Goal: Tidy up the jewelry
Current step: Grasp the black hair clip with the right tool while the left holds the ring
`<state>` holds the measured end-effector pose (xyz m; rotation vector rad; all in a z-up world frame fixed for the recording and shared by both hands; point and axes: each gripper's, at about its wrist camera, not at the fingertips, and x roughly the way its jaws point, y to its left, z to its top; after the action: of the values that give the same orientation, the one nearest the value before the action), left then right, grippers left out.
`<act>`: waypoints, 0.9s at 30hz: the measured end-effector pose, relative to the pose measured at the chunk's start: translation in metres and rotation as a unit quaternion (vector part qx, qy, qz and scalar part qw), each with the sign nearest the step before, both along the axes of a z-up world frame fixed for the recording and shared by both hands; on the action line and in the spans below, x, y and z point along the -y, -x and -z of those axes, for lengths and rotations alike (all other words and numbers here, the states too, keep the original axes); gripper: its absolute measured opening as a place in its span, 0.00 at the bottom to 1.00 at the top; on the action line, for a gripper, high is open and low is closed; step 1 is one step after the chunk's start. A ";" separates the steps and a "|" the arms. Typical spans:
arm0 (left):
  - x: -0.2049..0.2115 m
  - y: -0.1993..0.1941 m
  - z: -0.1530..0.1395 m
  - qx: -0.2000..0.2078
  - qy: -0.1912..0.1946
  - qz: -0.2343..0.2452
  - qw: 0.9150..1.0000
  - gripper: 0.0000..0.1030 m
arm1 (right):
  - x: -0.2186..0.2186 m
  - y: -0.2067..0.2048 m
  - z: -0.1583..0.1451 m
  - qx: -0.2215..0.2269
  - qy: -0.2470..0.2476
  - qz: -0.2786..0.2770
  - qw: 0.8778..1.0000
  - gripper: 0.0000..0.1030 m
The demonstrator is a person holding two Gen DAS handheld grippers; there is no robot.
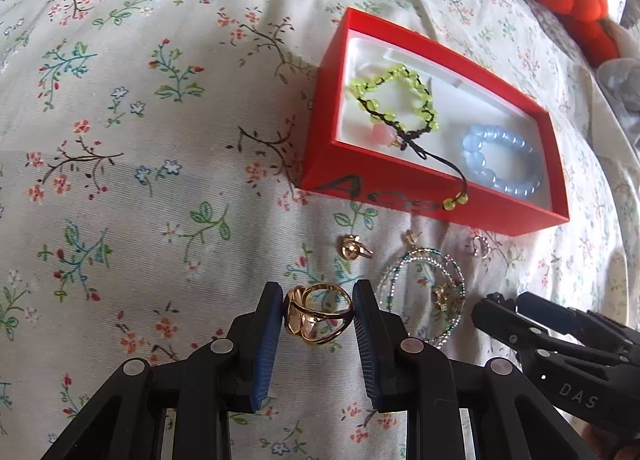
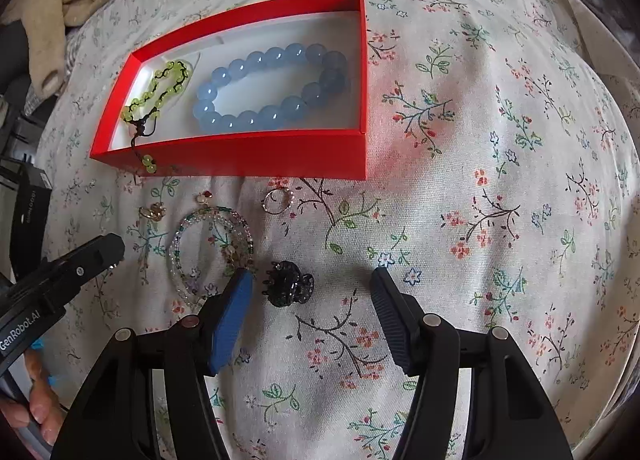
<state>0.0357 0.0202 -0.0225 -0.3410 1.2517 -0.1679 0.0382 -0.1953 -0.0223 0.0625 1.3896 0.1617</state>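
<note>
The left claw (image 1: pixel 318 312) pinches a gold ring (image 1: pixel 318 314) between its ribbed blue pads, just short of the red box (image 1: pixel 384 183); small, hard and slick, it likely twists unless gripped across the band. The right claw (image 2: pixel 312 280) gapes wide around a black hair clip (image 2: pixel 288 284) on the soft floral bedsheet (image 2: pixel 480 179).

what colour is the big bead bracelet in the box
Pale blue bracelet, clearest in the right wrist view.

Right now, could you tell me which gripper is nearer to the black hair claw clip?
Right. The black hair claw clip lies on the bedsheet between the open right gripper fingers. The left gripper, off to the side, holds a gold ring.
</note>
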 end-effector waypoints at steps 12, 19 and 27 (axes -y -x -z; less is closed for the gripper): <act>-0.009 0.004 -0.003 -0.001 -0.001 -0.007 1.000 0.29 | -0.013 -0.003 0.001 0.011 0.011 -0.023 1.000 0.29; -0.004 0.004 -0.008 0.008 0.001 -0.002 1.000 0.29 | -0.013 -0.002 -0.002 0.020 0.011 -0.031 0.999 0.26; 0.001 0.007 -0.021 0.031 0.009 0.001 0.999 0.29 | -0.007 0.007 -0.020 0.043 0.002 -0.032 0.999 0.26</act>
<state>0.0284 0.0191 -0.0018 -0.3481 1.1901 -0.1906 0.0316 -0.1886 -0.0023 0.0078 1.3060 0.2127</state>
